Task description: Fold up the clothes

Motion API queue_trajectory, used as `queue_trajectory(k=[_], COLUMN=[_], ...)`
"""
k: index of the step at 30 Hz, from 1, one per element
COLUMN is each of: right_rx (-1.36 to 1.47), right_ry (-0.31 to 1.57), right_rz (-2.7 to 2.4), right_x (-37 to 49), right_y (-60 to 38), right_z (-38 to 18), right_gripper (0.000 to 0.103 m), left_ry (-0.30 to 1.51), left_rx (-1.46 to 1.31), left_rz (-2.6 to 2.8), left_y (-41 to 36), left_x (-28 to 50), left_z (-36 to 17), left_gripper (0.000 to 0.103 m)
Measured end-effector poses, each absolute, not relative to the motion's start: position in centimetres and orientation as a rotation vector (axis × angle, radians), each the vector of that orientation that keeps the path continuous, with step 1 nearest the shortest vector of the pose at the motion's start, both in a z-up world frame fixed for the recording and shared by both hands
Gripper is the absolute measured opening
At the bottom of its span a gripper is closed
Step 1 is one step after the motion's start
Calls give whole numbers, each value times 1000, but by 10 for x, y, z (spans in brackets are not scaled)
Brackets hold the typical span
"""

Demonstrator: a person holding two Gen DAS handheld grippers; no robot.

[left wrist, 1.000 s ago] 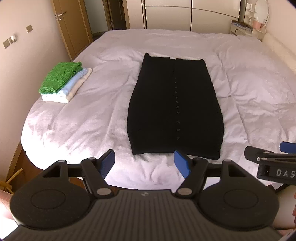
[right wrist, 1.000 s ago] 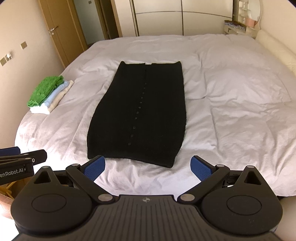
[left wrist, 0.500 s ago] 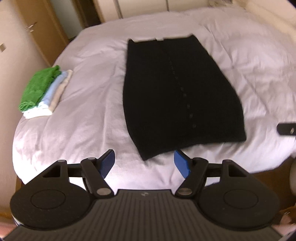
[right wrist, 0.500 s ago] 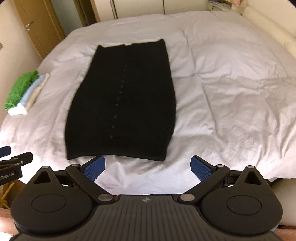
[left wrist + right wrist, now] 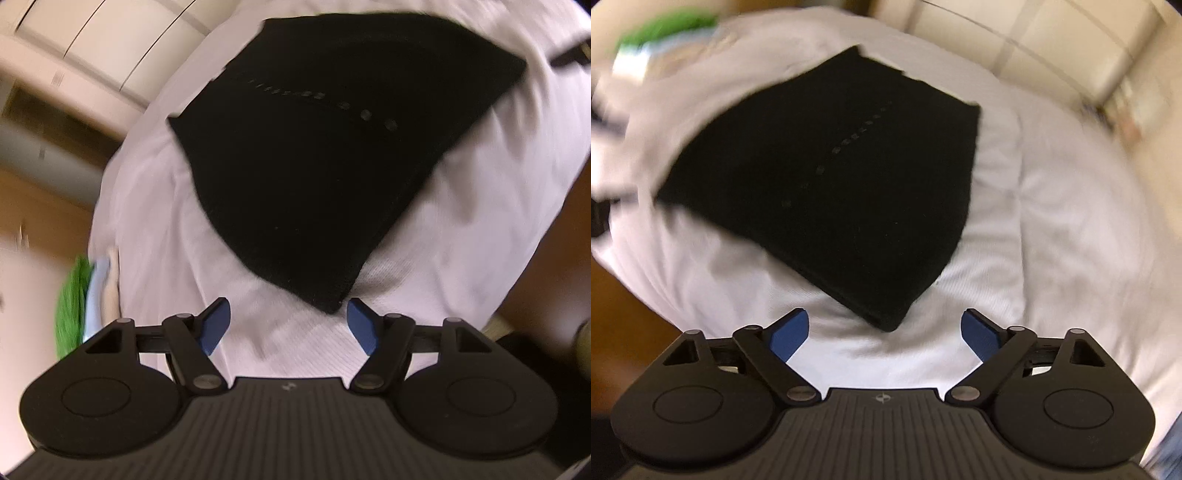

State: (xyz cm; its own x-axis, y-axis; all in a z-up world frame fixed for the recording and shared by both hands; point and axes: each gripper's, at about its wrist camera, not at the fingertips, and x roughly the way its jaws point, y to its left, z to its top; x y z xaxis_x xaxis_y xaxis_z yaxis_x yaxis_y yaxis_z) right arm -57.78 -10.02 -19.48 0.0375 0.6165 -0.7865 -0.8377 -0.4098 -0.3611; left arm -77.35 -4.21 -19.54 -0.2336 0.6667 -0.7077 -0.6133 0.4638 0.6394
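I count one black skirt (image 5: 314, 177) spread on one bed (image 5: 461, 221), and a single row of buttons (image 5: 325, 99) down it, too blurred to number past about nine. One pile of folded clothes (image 5: 85, 299) sits at the bed's edge, showing three layers: green, pale blue, cream. I have two claws, my left (image 5: 289, 325) and my right (image 5: 884, 334), each with two blue fingertips (image 5: 214, 325), spread apart.

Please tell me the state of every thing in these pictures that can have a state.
black skirt: spread flat on the bed, unfolded, not gripped
left gripper: open, near one bottom corner of the skirt
right gripper: open, near the other bottom corner
stack of clothes: folded, at the bed's edge, blurred
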Motion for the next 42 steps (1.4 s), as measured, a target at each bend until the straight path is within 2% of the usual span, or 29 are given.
queue_trajectory(k=[3,10,15,17,19,20,21,22,26,27,30,34,38,39,41,42], right_rx=[-1259,-1402,-1498,-1535,-1571,-1596,-1620,-1622,-1596,-1566,-1445,-1312,-1181,-1148,-1091,-1078], right_ry=[74,-197,-393,-472,-553,-580,-569,-530,-343,-287,-154,-112,-71,-62,-30,22], right_rz=[1645,1674,1682,1682,1680,1688,1711,1735,1822,1834,1840,1801,1758,1746,1721,1703], right_x=[-587,-584,-581,-580,-579,-578,-577,-576,-574,-573,-572,-573,-575,-575,-575,-572], right_y=[-98,-92,-90,-89,-88,-88,-85,-80,-59,-52,-20,58,136,156,193,210], right_z=[-223,-267,-296,-307,-319,-323,-321,-314,-276,-261,-215,-189,-163,-157,-148,-154], right_gripper=[84,80,63,61,46,37,26,26,15,9,9,9,9,9,11,16], left_ry=[1400,1455,1455,1453,1451,1450,1449,1444,1355,1329,1235,1094,971,961,945,930], left_rx=[187,480,512,510,508,508,507,497,275,229,134,22,-115,-170,-303,-399], left_rz=[1110,926,828,790,753,735,716,701,712,727,798,943,1083,1124,1199,1226], left_y=[-44,-57,-54,-52,-49,-48,-47,-45,-10,0,33,104,194,219,266,287], left_x=[-773,-779,-785,-788,-791,-793,-794,-796,-809,-810,-817,-827,-831,-832,-837,-845], left_z=[-224,-273,-276,-275,-274,-274,-273,-271,-220,-205,-159,-109,-90,-94,-104,-113], left_gripper=[67,67,67,60,40,35,27,20,16,15,15,15,15,19,19,31])
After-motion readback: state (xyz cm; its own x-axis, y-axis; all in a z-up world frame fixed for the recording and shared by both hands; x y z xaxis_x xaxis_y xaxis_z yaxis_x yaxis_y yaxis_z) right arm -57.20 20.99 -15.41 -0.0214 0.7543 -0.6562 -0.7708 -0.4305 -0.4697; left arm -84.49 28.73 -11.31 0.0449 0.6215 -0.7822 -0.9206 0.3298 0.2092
